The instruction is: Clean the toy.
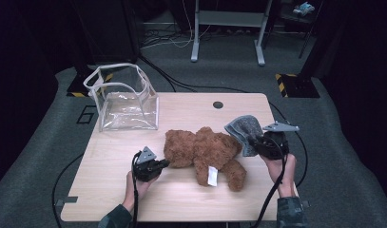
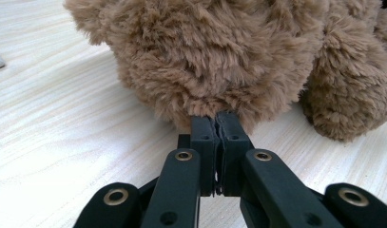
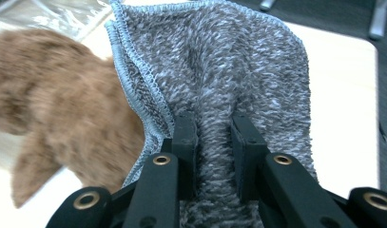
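Clamped on a pinch of brown fur, the left gripper [image 2: 215,124] has its jaws pressed almost together at the edge of the teddy bear [image 1: 204,153], which lies on its side across the middle of the table [image 1: 181,199]. In the high view that left gripper [image 1: 159,164] sits low at the bear's left end, with the person's left hand [image 1: 136,184] behind it near the table's front edge. A white tag [image 1: 212,175] hangs from the bear's lower part, toward the front.

On the other side, the right gripper [image 3: 214,142] is closed on a grey knitted cloth [image 3: 215,71] with a light blue stitched hem; the fabric bunches between the jaws and fans out beyond them. From above, the right gripper [image 1: 257,141] holds the grey knitted cloth [image 1: 243,129] lifted just above the bear's right end, the right hand [image 1: 282,171] behind it.

At the table's far left corner stands a clear plastic bag [image 1: 124,102] with a white rim, open at the top, well apart from the bear. A dark round hole [image 1: 217,104] shows near the far edge.
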The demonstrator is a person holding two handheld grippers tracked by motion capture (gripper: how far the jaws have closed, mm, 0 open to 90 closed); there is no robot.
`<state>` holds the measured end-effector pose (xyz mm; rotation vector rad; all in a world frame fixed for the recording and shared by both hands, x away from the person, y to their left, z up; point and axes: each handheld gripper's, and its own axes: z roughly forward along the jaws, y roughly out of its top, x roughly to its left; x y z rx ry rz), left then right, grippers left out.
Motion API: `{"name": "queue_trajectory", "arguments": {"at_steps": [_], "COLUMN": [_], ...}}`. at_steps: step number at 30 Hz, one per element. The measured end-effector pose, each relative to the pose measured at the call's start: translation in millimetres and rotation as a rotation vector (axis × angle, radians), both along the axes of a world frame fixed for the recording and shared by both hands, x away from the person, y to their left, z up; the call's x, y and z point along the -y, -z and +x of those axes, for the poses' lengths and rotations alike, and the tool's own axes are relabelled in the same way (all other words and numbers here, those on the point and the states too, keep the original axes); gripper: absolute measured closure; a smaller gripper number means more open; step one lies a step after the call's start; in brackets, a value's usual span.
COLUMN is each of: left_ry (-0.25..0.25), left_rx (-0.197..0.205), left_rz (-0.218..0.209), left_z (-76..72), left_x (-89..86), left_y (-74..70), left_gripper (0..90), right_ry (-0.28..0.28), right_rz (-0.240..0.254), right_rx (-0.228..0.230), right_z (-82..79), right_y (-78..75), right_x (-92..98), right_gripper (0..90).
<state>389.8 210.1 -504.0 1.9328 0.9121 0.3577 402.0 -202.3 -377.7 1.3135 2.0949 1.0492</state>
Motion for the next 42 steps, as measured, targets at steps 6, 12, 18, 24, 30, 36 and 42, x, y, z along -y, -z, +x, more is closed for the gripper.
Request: {"name": "queue_trajectory", "arguments": {"at_steps": [6, 12, 18, 24, 30, 36, 42], "left_ry": [-0.001, 0.003, -0.004, -0.006, -0.005, -0.002, -0.004], "left_rx": [0.001, -0.006, -0.002, -0.001, -0.002, 0.001, 0.003], "left_rz": [0.004, 0.006, 0.004, 0.005, 0.006, 0.011, 0.01], "left_z": [0.1, 0.4, 0.5, 0.7, 0.8, 1.0, 1.2], "left_x": [0.4, 0.5, 1.3, 1.6, 1.7, 1.7, 1.7], "left_y": [-0.2, -0.8, -0.6, -0.6, -0.7, -1.0, -1.0], "left_gripper": [87.4, 87.4, 87.4, 87.4, 87.4, 87.4, 87.4], "right_ry": [-0.063, -0.11, -0.161, -0.223, -0.279, -0.323, -0.359], "right_rz": [-0.024, -0.04, -0.057, -0.07, -0.087, -0.127, -0.141], "right_rx": [0.005, 0.002, -0.008, -0.013, -0.031, -0.058, -0.071], "right_z": [3.8, 8.1, 12.9, 19.1, 25.1, 31.4, 39.9], "right_y": [-12.0, -14.9, -15.8, -18.6, -17.0, -10.5, -3.3], "right_x": [-26.1, -45.8, -68.7, -97.7, -124.5, -149.8, -166.5], "right_gripper": [74.7, 74.7, 74.6, 74.5, 74.4, 74.2, 73.7]}}
